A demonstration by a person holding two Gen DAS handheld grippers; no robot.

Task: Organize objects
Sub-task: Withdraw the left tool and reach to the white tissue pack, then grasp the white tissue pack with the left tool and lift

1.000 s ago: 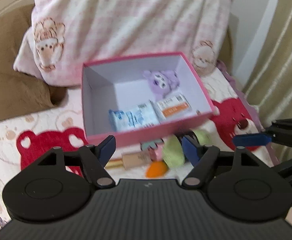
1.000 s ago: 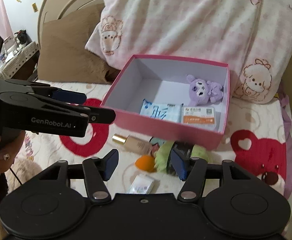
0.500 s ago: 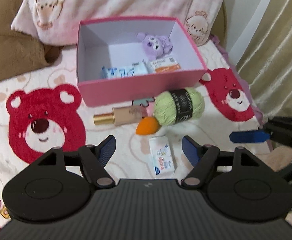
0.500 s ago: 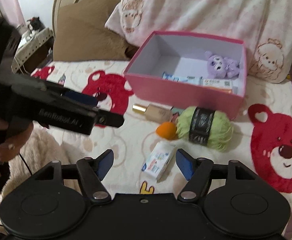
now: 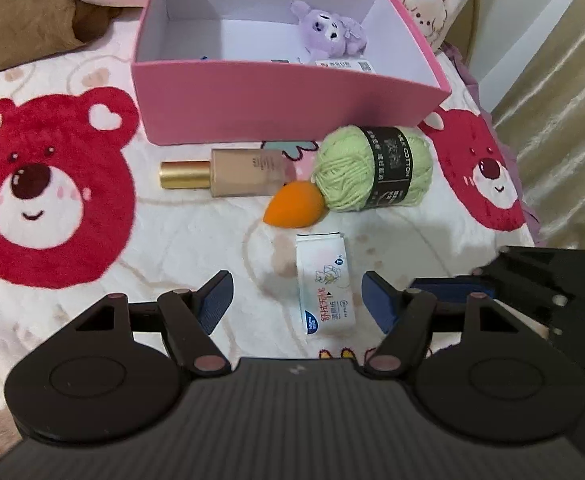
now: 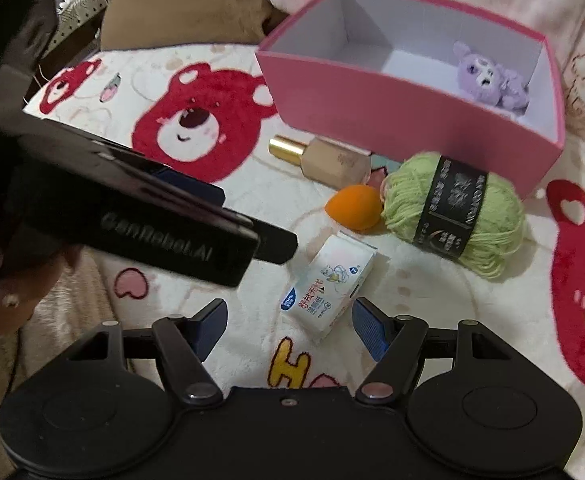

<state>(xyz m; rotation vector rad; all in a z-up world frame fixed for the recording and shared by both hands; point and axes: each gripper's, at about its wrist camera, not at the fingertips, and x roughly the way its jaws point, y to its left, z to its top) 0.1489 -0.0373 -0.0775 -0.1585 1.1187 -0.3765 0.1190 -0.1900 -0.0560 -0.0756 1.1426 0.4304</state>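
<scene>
- Our left gripper is slowly closing, jaws still apart around a white wipes packet, untouched; our right gripper gapes empty beside it
- Above centre: orange sponge, green yarn, foundation bottle; pink box at top

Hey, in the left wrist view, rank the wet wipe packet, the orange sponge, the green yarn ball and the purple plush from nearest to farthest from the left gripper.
1. Wet wipe packet, just ahead of the open left gripper.
2. Orange sponge, beyond the packet.
3. Green yarn ball, beside the sponge, further right.
4. Purple plush, inside the pink box.
</scene>
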